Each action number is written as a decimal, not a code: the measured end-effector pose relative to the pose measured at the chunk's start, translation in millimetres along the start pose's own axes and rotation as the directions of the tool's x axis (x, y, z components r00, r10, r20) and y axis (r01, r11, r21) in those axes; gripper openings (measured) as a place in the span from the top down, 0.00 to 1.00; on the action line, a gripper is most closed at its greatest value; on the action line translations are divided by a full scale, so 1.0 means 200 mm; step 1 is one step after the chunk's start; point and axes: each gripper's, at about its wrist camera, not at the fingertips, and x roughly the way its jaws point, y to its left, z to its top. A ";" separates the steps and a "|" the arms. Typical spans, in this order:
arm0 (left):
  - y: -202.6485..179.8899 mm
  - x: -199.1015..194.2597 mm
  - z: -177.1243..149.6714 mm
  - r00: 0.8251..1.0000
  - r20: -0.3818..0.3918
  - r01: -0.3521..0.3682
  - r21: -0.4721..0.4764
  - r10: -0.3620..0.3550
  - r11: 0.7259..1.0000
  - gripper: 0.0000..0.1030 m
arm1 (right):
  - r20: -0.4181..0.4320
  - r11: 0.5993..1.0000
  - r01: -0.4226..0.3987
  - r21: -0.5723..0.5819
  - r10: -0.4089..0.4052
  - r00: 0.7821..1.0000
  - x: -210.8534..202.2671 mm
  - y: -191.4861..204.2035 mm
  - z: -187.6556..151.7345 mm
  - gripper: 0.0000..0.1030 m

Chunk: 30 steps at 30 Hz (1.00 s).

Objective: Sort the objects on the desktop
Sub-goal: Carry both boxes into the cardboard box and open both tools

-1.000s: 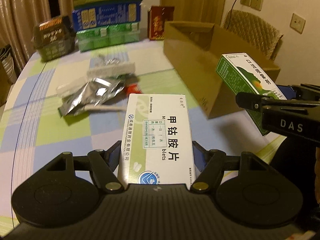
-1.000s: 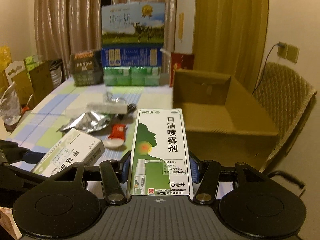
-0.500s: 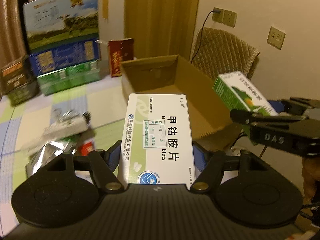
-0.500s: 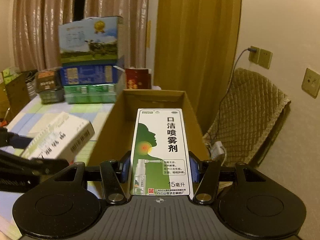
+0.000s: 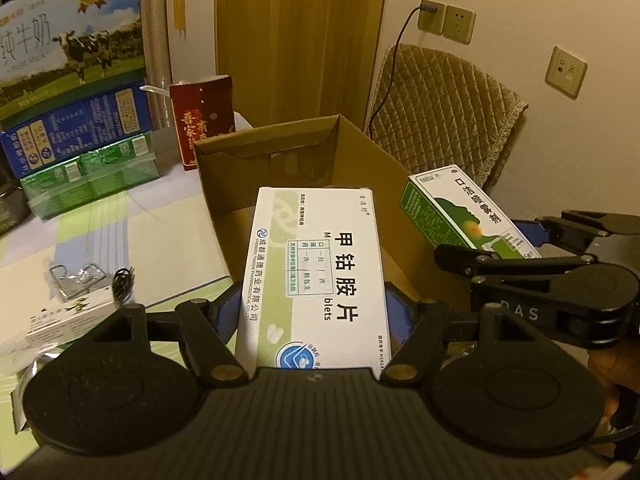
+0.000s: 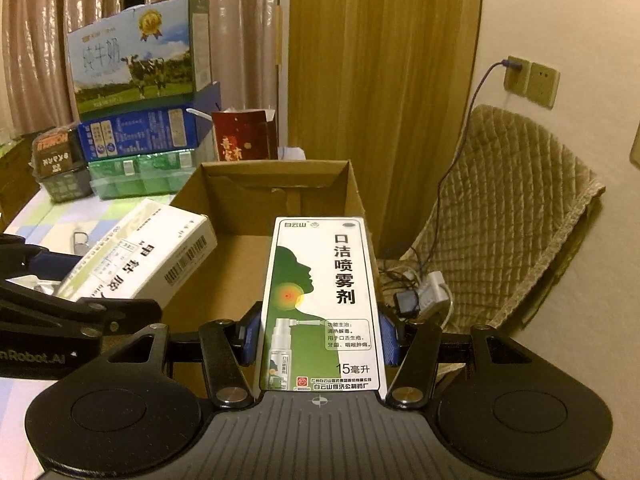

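— Two boxes are held up at once. What does the left tool [image 5: 316, 312] have?

— It is pinching a white tablet box [image 5: 316, 276] by its long sides, label up. The box's far end reaches over the near part of the open cardboard carton [image 5: 280, 160] just ahead of the tool.

— And the right tool [image 6: 320, 340]?

— Clamped on a green-and-white spray box [image 6: 324, 304], also flat, label up, its far end over the same carton [image 6: 276, 192]. From the left tool, that spray box [image 5: 468, 212] sits to the right, angled across the carton's right wall.

— Are the two boxes touching?

— They look apart; from the right tool the tablet box [image 6: 140, 256] lies left, over the carton's left wall.

— What is left on the desk [image 5: 168, 232]?

— Left of the left tool: a small white packet [image 5: 68, 316], a wire clip [image 5: 76, 280], and what may be a foil pouch [image 5: 28, 384], mostly hidden by the tool body. Farther off stand stacked milk cartons [image 5: 72, 92] and a red box [image 5: 204, 120].
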 end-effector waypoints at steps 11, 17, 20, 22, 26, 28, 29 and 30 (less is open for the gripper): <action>0.00 0.15 0.02 0.999 -0.026 0.024 0.002 -0.024 1.000 0.28 | -0.037 1.000 0.014 0.004 -0.014 0.999 0.12 -0.04 0.00 0.49; 0.03 0.10 0.01 1.000 -0.003 0.003 0.015 -0.003 1.000 0.26 | -0.044 1.000 0.013 0.004 -0.013 0.999 0.13 -0.04 -0.01 0.49; 0.06 0.07 0.00 1.000 0.006 -0.010 0.009 0.010 1.000 0.26 | -0.048 1.000 0.006 0.009 -0.006 0.999 0.14 -0.04 -0.01 0.49; 0.08 0.04 0.00 1.000 0.010 -0.011 -0.001 0.011 1.000 0.25 | -0.046 1.000 0.001 0.013 0.000 0.999 0.14 -0.03 0.00 0.49; 0.11 0.00 -0.02 0.999 0.018 -0.030 -0.019 0.030 0.999 0.24 | -0.015 0.998 -0.045 0.050 0.046 0.999 0.13 -0.03 0.03 0.41; 0.13 -0.03 -0.03 0.999 0.023 -0.039 -0.028 0.040 0.999 0.24 | 0.005 0.997 -0.045 0.069 0.045 0.999 0.10 -0.04 0.05 0.30; 0.14 -0.04 -0.04 0.999 0.027 -0.042 -0.031 0.043 0.999 0.23 | 0.016 0.996 -0.044 0.072 0.043 0.999 0.09 -0.04 0.05 0.29; 0.14 -0.06 -0.05 0.999 0.030 -0.045 -0.033 0.046 0.998 0.22 | 0.021 0.996 -0.042 0.073 0.041 0.999 0.07 -0.04 0.05 0.29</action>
